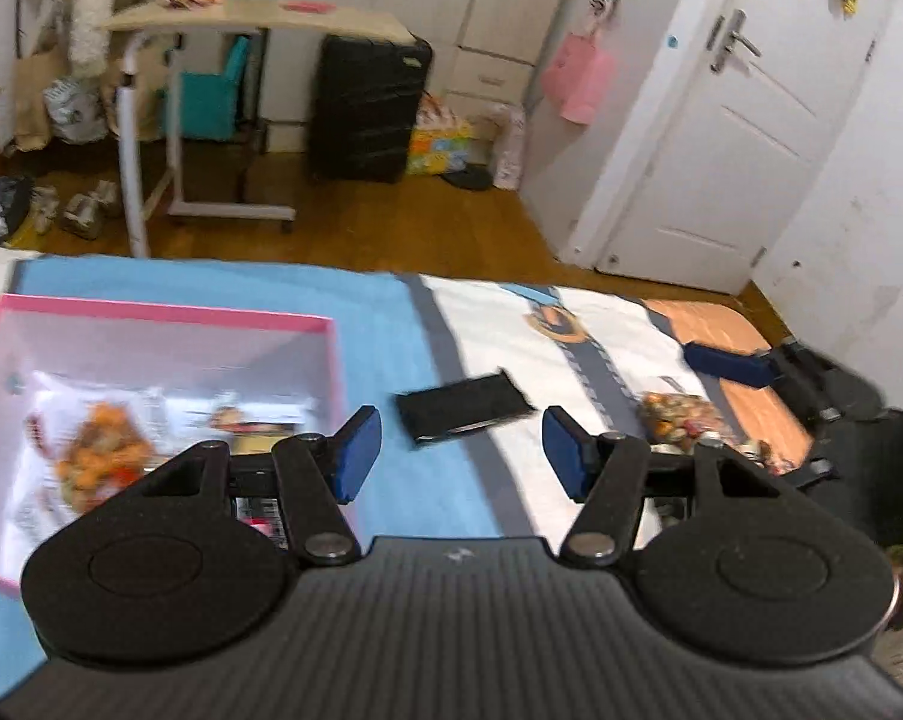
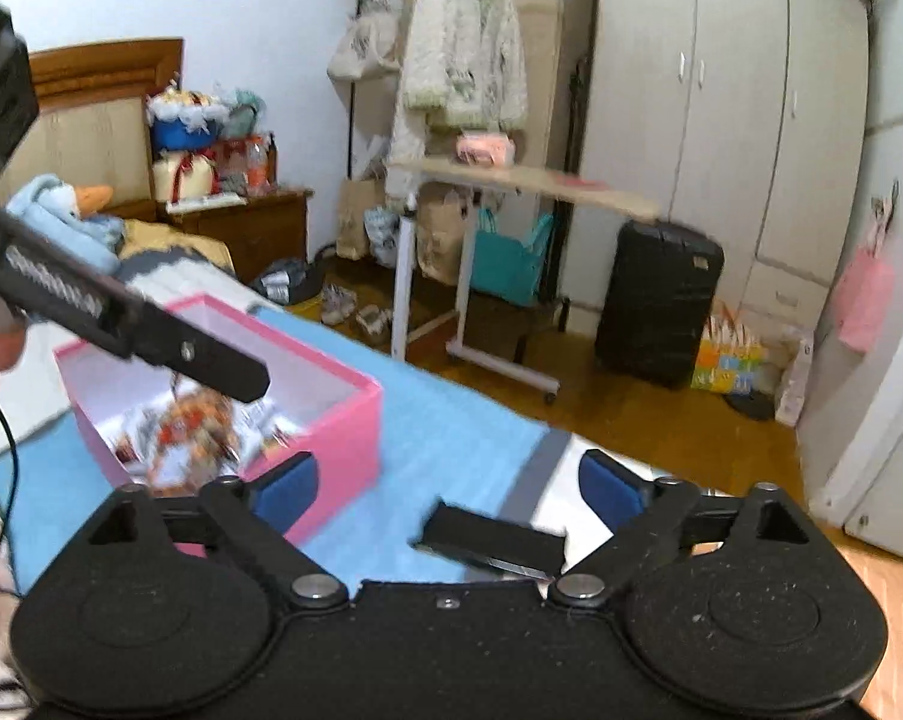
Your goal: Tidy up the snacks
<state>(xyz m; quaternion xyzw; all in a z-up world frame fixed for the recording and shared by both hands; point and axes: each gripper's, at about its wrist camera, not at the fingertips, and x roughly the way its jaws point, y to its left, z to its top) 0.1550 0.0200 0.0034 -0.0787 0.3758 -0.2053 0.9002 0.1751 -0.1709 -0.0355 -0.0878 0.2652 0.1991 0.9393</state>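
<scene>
Currently, on the bed:
Left gripper [image 1: 462,450]: jaws apart with nothing between the blue pads; it hangs above the bedspread, just right of the pink box.
Right gripper [image 2: 448,489]: jaws spread wide, nothing held; it hangs over the bed with the black flat object showing between its fingers, lower down on the cover.
Pink box [image 1: 169,315]: open, white inside, on the blue part of the bedspread at the left; in the right wrist view [image 2: 343,426] it lies left of centre, with the left gripper's arm crossing above it.
Snacks in box [image 1: 100,462]: packets with orange and red print lie on the box floor, blurred; the same pile shows in the right wrist view [image 2: 193,432].
Snack bag outside [image 1: 682,420]: a clear bag of orange and brown pieces lies on the white part of the bedspread, to the right, well apart from the box.
Black flat object [image 1: 466,408]: lies on the bedspread between the box and the loose bag, touching neither; in the right wrist view [image 2: 496,540] it lies near the camera.
Bedspread [image 1: 391,324]: blue at left, white with grey stripes in the middle, orange at far right.
Room beyond: a rolling side table [image 1: 259,21] and a black suitcase [image 1: 370,108] stand on the wooden floor past the bed.
</scene>
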